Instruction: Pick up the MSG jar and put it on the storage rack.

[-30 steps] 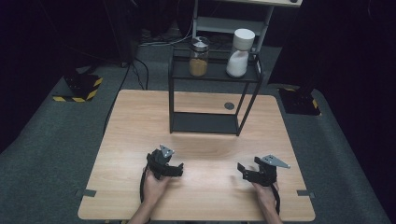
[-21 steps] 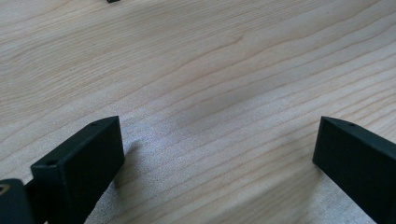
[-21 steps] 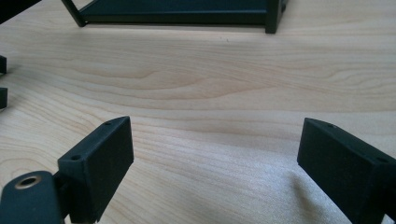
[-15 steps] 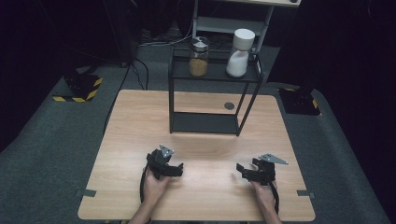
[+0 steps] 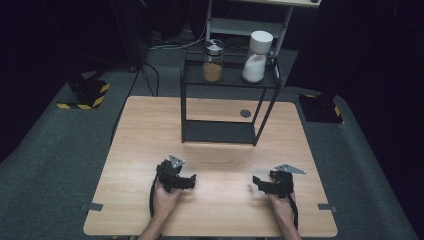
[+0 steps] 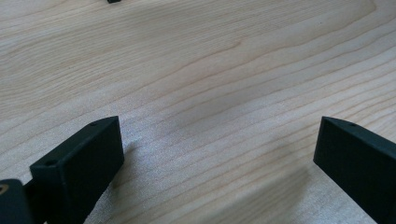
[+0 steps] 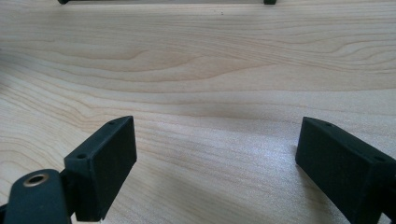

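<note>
Beyond wide-open left gripper (image 5: 192, 181) and right gripper (image 5: 253, 183), jaws just closing, empty: black rack (image 5: 227, 80), two jars

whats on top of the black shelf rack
On the top shelf of the black rack stand two containers: a glass jar of brownish contents with a metal lid, and a white bottle. The lower shelf looks bare; what lies behind the containers is hidden.

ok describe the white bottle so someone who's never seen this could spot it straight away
On the far half of the wooden table stands a black two-tier rack. Two containers sit on its top shelf: the white bottle is the right-hand one. It is all white with a broad white cap, unlike the clear jar beside it, with brown contents and a metal lid.
</note>
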The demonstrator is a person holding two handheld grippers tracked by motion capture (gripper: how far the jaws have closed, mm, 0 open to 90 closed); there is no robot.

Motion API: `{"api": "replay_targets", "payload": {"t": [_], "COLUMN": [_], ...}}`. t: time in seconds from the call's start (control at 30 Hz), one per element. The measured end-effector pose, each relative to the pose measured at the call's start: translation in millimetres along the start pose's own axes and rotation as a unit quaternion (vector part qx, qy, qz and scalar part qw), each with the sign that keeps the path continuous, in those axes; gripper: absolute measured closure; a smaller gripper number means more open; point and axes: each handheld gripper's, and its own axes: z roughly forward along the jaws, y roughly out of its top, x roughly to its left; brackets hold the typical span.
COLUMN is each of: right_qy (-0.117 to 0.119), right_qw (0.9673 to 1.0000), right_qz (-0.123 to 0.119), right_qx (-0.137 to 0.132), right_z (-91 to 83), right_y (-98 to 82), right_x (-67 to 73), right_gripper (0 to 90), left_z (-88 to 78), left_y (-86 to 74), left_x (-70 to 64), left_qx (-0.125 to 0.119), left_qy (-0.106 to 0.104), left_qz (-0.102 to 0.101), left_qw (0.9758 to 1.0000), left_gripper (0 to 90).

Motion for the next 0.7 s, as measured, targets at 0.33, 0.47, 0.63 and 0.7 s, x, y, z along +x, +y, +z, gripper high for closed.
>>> {"api": "replay_targets", "payload": {"t": [0.33,0.47,0.63,0.7], "right_qy": [0.001,0.002,0.004,0.004], "right_qw": [1.0000,1.0000,1.0000,1.0000], "right_qz": [-0.002,0.001,0.003,0.003], "right_qx": [0.000,-0.001,-0.002,-0.002], "right_z": [0.0,-0.2,-0.3,-0.4], "right_y": [0.1,-0.3,-0.8,-0.9], "right_x": [-0.3,-1.1,-2.1,-2.1], "right_gripper": [11.8,12.0,12.1,12.1], "left_z": [0.0,0.0,0.2,0.3], "left_y": [-0.4,-0.1,0.2,0.3], "left_x": [0.4,0.1,-0.8,-1.1], "left_qx": [-0.001,0.000,0.001,0.001], "left_qy": [-0.001,0.000,0.002,0.002], "left_qz": [-0.002,0.000,0.002,0.003], "left_qw": [1.0000,1.0000,1.0000,1.0000], "left_gripper": [1.7,1.7,1.9,1.9]}}
